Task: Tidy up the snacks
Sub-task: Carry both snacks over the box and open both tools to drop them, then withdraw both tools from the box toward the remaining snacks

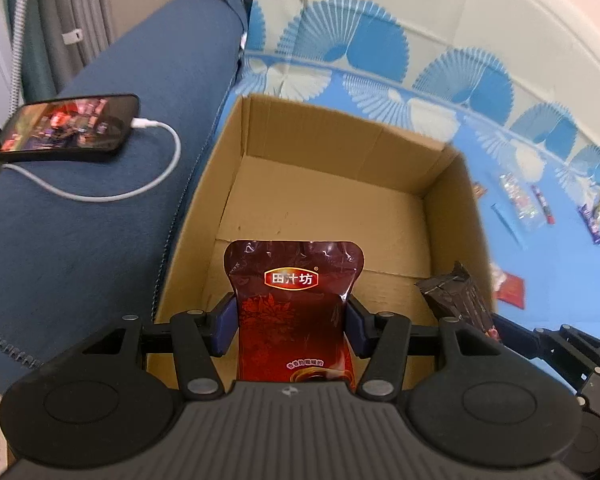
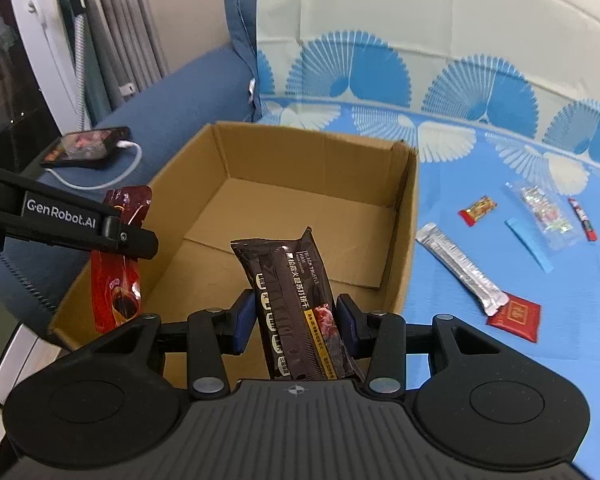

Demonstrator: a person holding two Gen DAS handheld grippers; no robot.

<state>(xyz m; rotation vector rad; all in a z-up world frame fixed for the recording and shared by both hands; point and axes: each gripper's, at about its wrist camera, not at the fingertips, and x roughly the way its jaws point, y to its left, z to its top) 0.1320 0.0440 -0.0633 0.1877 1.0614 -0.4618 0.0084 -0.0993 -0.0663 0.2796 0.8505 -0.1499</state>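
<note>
My left gripper (image 1: 290,320) is shut on a dark red snack pouch (image 1: 296,304) and holds it above the near edge of an open cardboard box (image 1: 452,204). My right gripper (image 2: 296,320) is shut on a black cracker packet (image 2: 296,296) and holds it over the same box (image 2: 404,240), to the right of the left gripper (image 2: 112,236) and its red pouch (image 2: 116,280). The black packet also shows at the right in the left wrist view (image 1: 456,296). The box floor looks bare.
Loose snacks lie on the blue patterned cloth right of the box: a silver stick (image 2: 460,268), a red square packet (image 2: 514,316), a small red candy (image 2: 478,210), a clear bag (image 2: 544,212) and a blue strip (image 2: 528,248). A phone (image 1: 66,128) with a cable lies on the blue sofa at left.
</note>
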